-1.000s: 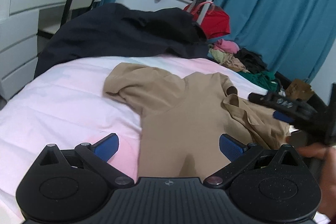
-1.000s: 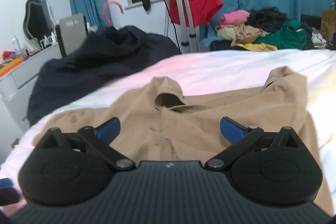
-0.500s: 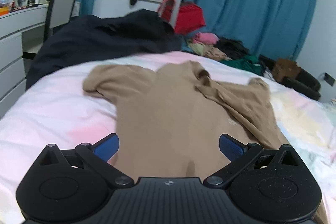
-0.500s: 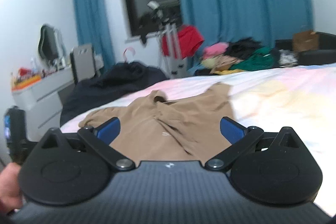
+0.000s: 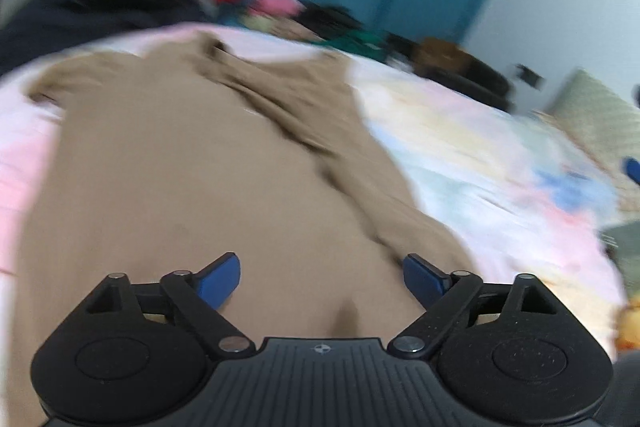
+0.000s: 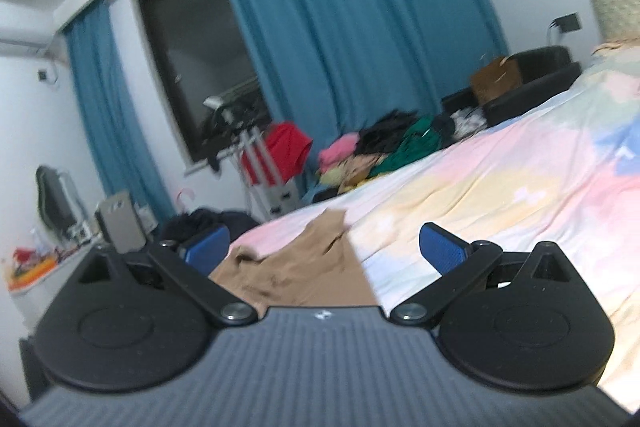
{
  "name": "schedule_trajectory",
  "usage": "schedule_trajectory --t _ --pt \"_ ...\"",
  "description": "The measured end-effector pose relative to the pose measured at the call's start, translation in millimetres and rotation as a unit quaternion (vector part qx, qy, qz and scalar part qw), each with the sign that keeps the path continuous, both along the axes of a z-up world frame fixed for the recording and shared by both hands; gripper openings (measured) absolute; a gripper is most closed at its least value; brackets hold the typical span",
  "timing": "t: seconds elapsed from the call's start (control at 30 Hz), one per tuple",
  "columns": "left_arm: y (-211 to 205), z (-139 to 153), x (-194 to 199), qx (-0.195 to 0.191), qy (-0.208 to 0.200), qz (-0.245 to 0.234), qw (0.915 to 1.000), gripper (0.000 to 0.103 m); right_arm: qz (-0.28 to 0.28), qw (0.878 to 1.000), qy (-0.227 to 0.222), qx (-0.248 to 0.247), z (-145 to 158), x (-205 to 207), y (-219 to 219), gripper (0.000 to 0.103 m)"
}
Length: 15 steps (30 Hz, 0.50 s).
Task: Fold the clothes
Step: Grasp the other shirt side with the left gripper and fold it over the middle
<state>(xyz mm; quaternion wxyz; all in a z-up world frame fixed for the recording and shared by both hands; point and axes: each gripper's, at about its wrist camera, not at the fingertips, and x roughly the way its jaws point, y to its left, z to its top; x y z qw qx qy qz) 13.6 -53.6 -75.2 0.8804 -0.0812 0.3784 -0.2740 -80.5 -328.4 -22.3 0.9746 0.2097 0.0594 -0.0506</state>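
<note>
Tan shirt (image 5: 192,163) spread flat on the bed (image 5: 500,163), just ahead of both tools.
Left tool (image 5: 320,277) points down over the shirt's body, jaws closing with only cloth below them, nothing gripped. Right tool (image 6: 324,251) is released and level; only its view shows the window (image 6: 200,67), blue curtains (image 6: 352,19) and clothes pile (image 6: 380,147) beyond.

The shirt (image 5: 192,155) is plain tan. The bed sheet (image 6: 500,195) has pastel pink, yellow and blue patches. The curtains (image 6: 360,27) are teal.
</note>
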Motion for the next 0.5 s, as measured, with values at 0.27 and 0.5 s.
schedule_trajectory --t 0.27,0.5 --pt "-75 -37 -33 -0.026 0.079 -0.141 0.9864 0.058 -0.023 0.999 -0.007 0.038 -11 -6 -31 0.103" --pt "-90 -62 -40 0.022 0.081 -0.141 0.9865 0.038 -0.013 0.999 0.007 0.044 -20 -2 -30 0.103"
